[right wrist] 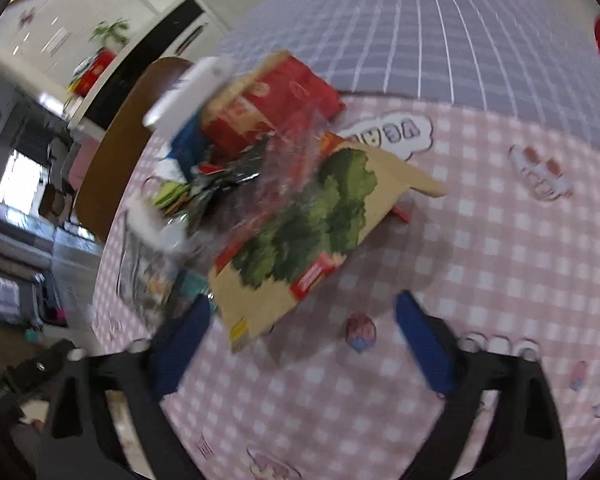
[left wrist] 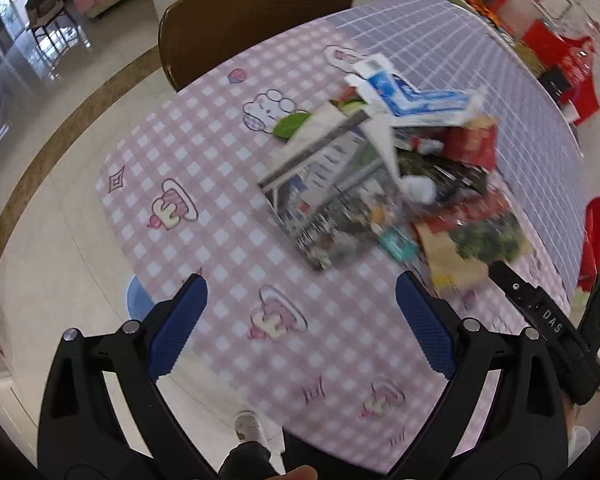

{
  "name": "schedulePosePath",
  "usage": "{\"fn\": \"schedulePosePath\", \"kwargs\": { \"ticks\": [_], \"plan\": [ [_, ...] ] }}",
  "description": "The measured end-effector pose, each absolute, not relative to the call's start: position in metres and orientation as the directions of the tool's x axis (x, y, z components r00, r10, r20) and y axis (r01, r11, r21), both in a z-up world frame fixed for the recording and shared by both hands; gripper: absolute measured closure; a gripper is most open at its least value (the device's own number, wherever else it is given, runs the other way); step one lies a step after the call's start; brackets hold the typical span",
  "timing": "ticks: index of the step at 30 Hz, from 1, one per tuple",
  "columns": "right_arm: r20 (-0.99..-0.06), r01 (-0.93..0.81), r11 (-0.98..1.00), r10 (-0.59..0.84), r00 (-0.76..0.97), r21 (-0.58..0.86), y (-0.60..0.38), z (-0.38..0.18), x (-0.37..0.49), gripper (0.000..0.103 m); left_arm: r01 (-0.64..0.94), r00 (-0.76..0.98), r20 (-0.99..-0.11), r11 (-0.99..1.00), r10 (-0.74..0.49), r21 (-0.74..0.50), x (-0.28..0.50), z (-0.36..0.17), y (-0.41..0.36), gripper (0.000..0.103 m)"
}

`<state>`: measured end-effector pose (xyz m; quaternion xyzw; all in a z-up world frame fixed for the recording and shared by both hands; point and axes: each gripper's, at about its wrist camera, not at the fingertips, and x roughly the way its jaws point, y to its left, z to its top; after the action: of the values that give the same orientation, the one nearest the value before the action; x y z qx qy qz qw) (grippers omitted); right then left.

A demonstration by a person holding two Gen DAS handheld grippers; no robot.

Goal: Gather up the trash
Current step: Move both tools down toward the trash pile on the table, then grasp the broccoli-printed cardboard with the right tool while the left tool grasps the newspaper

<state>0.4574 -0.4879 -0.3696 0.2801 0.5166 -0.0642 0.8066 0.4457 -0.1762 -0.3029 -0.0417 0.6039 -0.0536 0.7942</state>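
A heap of trash lies on the pink checked tablecloth: a blue-and-white carton, a printed flyer, a red box and a tan carton with a green tree print. My left gripper is open and empty, just short of the heap. In the right wrist view the tan tree-print carton and the red box lie ahead. My right gripper is open, its fingers on either side of the carton's near corner without holding it.
A brown chair back stands at the table's far side. A purple grid cloth covers the table's far part. A blue bin sits on the floor at the left. Red bags stand at the far right.
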Motion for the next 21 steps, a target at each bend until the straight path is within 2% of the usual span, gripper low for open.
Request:
{"fn": "schedulePosePath", "kwargs": {
  "ticks": [2, 4, 5, 6, 11, 14, 21],
  "plan": [
    [-0.867, 0.412, 0.812, 0.213, 0.451, 0.414, -0.494, -0.38, 0.465, 0.029, 0.019, 0.256, -0.958, 0.991, -0.13, -0.129, 0.46, -0.316, -0.173, 0.01],
    [-0.857, 0.407, 0.8, 0.242, 0.455, 0.442, -0.498, -0.385, 0.47, 0.043, -0.002, 0.253, -0.958, 0.99, -0.133, -0.138, 0.471, -0.326, -0.169, 0.01],
    [-0.855, 0.404, 0.796, 0.254, 0.452, 0.45, -0.498, -0.387, 0.472, 0.059, -0.012, 0.254, -0.958, 0.99, -0.133, -0.14, 0.476, -0.331, -0.168, 0.01],
    [-0.852, 0.402, 0.79, 0.271, 0.447, 0.462, -0.5, -0.388, 0.475, 0.067, -0.018, 0.252, -0.959, 0.99, -0.133, -0.142, 0.481, -0.335, -0.167, 0.01],
    [-0.829, 0.369, 0.775, 0.334, 0.449, 0.513, -0.504, -0.381, 0.48, 0.081, -0.044, 0.25, -0.958, 0.987, -0.141, -0.156, 0.499, -0.35, -0.168, 0.01],
    [-0.822, 0.338, 0.785, 0.349, 0.451, 0.519, -0.507, -0.37, 0.481, 0.086, -0.055, 0.257, -0.953, 0.982, -0.164, -0.183, 0.51, -0.358, -0.165, 0.01],
    [-0.814, 0.317, 0.788, 0.363, 0.453, 0.528, -0.512, -0.361, 0.484, 0.088, -0.141, 0.266, -0.923, 0.936, -0.278, -0.322, 0.524, -0.375, -0.152, 0.01]
  ]
}}
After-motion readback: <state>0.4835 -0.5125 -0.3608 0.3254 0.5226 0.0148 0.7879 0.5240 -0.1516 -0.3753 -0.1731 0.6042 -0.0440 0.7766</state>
